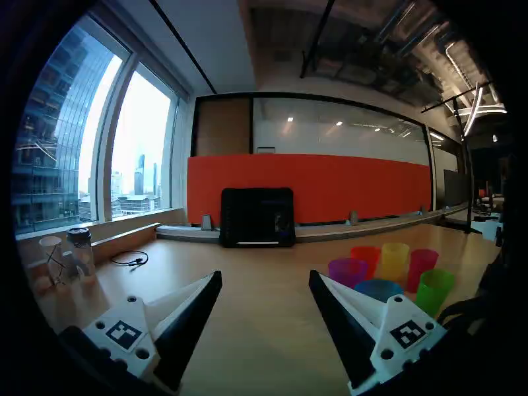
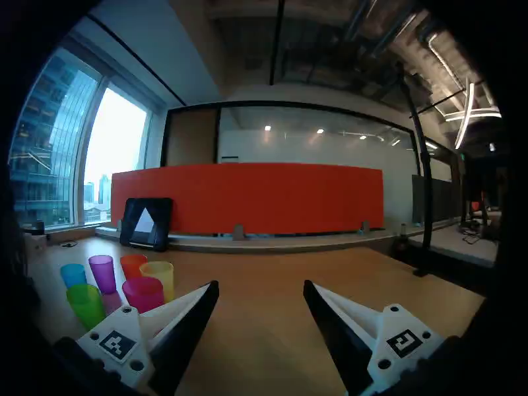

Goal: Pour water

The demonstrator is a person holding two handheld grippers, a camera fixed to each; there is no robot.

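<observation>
Six coloured cups [image 1: 395, 259] cluster on the worktop [image 1: 264, 330], right of my left claw [image 1: 264, 274] and left of my right claw [image 2: 261, 284]. Both claws gape wide, holding nothing. Far left by the window [image 1: 138, 152], maybe a lidded jar [image 1: 80, 254].

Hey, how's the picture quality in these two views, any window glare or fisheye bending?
Left gripper view: the window is blown out white, and the orange panel bows with fisheye distortion. Right gripper view: the window glares too, the ceiling is dark, yet the coloured cups look sharp and evenly lit.
</observation>
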